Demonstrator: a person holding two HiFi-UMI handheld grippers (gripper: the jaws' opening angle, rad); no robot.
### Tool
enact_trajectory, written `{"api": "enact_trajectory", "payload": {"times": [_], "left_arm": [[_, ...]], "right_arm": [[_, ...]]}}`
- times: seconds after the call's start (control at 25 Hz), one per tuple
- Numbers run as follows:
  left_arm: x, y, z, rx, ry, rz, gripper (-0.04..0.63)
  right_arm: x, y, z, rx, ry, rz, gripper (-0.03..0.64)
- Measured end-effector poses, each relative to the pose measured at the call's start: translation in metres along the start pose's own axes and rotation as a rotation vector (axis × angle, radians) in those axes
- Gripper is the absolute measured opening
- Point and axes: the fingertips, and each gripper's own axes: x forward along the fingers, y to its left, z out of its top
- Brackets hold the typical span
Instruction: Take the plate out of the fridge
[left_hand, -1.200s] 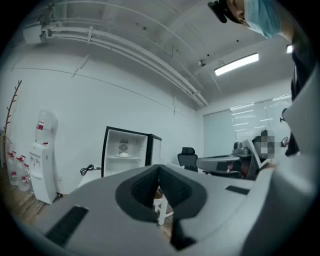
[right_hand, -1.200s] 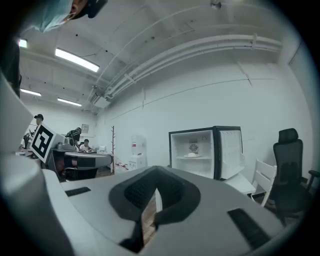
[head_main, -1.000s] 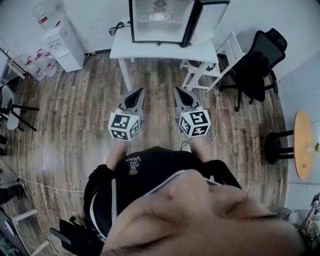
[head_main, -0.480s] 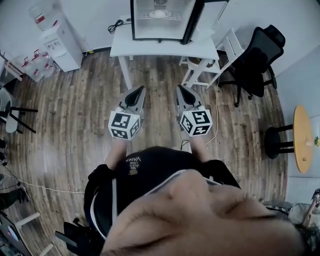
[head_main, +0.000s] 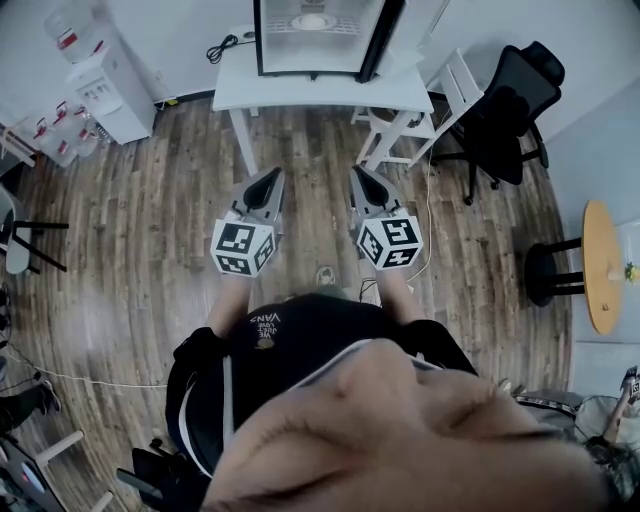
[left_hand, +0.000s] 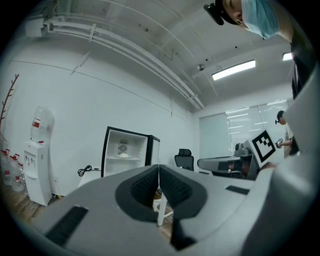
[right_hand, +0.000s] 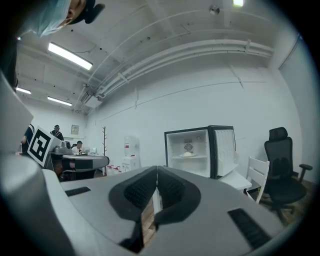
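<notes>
Both grippers are held level in front of the person's chest, side by side and roughly parallel, pointing toward the fridge (head_main: 315, 40).

- Left gripper (head_main: 273, 173): jaws pressed together with nothing between them, as the left gripper view confirms. Its marker cube (head_main: 243, 248) sits at the rear, nearest the body.
- Right gripper (head_main: 358, 173): jaws pressed together, also empty. Its marker cube (head_main: 390, 241) sits level with the left one.
- Forearms: extended forward from the torso, each directly behind its cube, over the wooden floor (head_main: 150, 200).

The fridge stands on a white table (head_main: 320, 92) against the wall, with its door (head_main: 385, 35) swung open to the right. The plate (head_main: 313, 21) rests on the upper shelf inside the fridge and carries a pale mound. Both grippers are well apart from the fridge and the plate; neither touches anything.

A black office chair (head_main: 510, 115) stands to the right of the table, and a water dispenser (head_main: 105, 85) to its left.
</notes>
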Motion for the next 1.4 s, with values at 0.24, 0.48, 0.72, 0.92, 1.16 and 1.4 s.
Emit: {"api": "enact_trajectory", "payload": {"times": [0.24, 0.48, 0.72, 0.92, 1.16, 1.4], "left_arm": [[0.025, 0.005, 0.003, 0.007, 0.002, 0.007, 0.017], [0.057, 0.01, 0.006, 0.007, 0.0, 0.028, 0.017], [0.097, 0.016, 0.006, 0.011, 0.005, 0.061, 0.017], [0.128, 0.021, 0.003, -0.001, 0.008, 0.086, 0.017], [0.156, 0.023, -0.001, -0.011, 0.009, 0.116, 0.017], [0.177, 0.024, -0.005, -0.023, 0.01, 0.146, 0.017]], "right_arm": [[0.017, -0.021, 0.004, 0.004, -0.007, 0.013, 0.012], [0.04, -0.047, 0.006, 0.004, -0.002, 0.042, 0.012], [0.067, -0.082, 0.008, 0.002, 0.003, 0.073, 0.012], [0.089, -0.108, 0.009, 0.0, 0.003, 0.097, 0.012], [0.107, -0.135, 0.005, 0.002, 0.013, 0.126, 0.012], [0.122, -0.154, 0.001, 0.005, 0.025, 0.157, 0.012]]}}
